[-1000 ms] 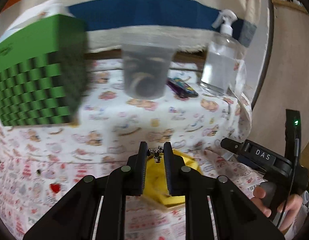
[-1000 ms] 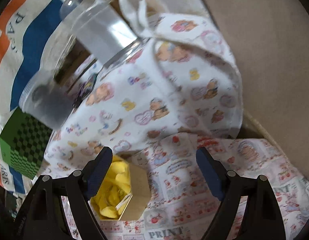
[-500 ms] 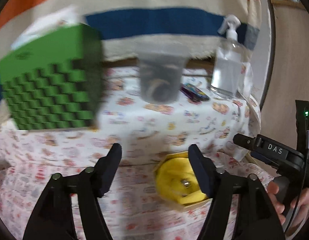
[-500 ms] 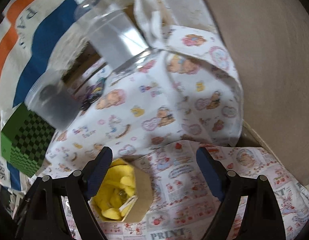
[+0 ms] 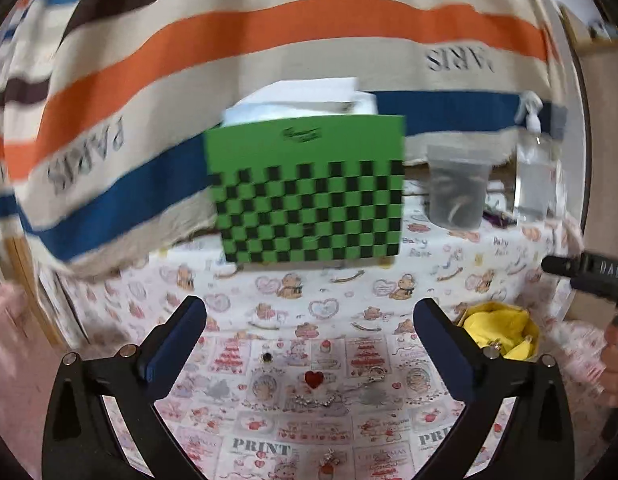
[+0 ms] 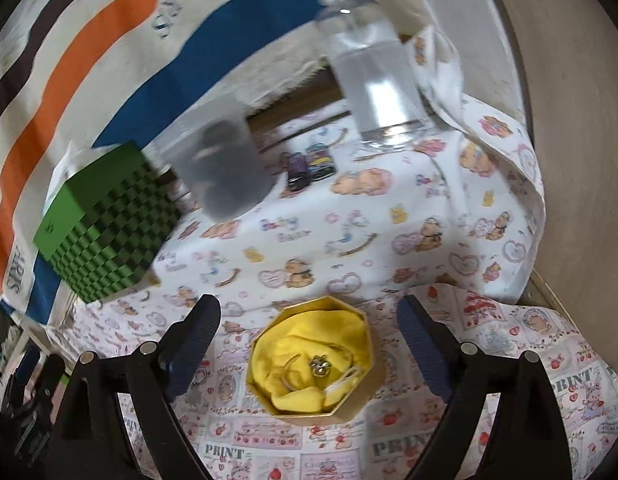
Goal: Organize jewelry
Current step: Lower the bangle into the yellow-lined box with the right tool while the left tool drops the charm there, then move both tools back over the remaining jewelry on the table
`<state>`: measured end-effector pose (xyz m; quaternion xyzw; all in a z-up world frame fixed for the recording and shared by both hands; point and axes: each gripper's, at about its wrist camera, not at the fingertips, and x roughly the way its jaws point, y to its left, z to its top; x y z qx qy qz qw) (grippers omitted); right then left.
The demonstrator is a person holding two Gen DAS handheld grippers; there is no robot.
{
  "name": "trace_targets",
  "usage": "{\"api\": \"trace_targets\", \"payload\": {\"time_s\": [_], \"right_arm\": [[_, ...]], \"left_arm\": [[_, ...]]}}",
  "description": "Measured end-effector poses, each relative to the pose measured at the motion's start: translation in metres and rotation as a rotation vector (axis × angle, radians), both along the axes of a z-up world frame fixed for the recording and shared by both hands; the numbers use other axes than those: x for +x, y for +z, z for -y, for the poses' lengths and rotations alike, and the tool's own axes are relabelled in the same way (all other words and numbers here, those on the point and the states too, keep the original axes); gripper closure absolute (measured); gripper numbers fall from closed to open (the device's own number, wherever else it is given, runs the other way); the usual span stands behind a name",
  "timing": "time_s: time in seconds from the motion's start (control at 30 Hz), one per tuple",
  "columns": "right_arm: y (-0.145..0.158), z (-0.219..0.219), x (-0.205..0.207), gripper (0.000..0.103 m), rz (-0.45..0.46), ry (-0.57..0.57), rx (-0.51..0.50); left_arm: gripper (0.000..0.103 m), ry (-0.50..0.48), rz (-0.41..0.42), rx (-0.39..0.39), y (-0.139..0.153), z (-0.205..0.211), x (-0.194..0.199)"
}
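Observation:
A gold octagonal box (image 6: 351, 400) lined with yellow cloth holds a small silver jewel (image 6: 320, 365) and a ring. The box also shows at the right of the left wrist view (image 5: 499, 332). My right gripper (image 6: 308, 334) is open, above and around the box, touching nothing. My left gripper (image 5: 309, 338) is open and empty, left of the box. Below it on the printed cloth lie loose jewelry pieces: a red heart (image 5: 313, 378), a dark stud (image 5: 265, 357), a sparkly chain (image 5: 313, 400) and a ring (image 5: 375, 374).
A green checkered box (image 5: 309, 196) stands behind on the bear-print cloth. A frosted cup (image 5: 457, 190) and a clear pump bottle (image 5: 535, 176) stand to its right, with small toy cars (image 6: 309, 164) between. A striped towel hangs at the back.
My left gripper opened, released the jewel into the yellow-lined box, and swung left and back. The right gripper shifted so that the box now lies between its fingers.

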<state>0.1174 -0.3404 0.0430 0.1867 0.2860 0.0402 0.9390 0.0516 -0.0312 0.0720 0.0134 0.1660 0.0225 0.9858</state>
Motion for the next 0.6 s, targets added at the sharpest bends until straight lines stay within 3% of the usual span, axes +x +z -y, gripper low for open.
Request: {"api": "trace_targets", "payload": {"time_s": [0.13, 0.3, 0.6], "right_arm": [[0.0, -0.011, -0.005, 0.012, 0.02, 0.005, -0.039], [-0.003, -0.02, -0.005, 0.012, 0.021, 0.01, -0.073], [-0.01, -0.031, -0.004, 0.011, 0.006, 0.014, -0.104]], "left_arm": [[0.0, 0.021, -0.01, -0.075, -0.005, -0.023, 0.0], [0.0, 0.041, -0.014, -0.038, -0.008, -0.031, 0.0], [0.0, 0.075, -0.047, -0.079, -0.008, -0.054, -0.001]]}}
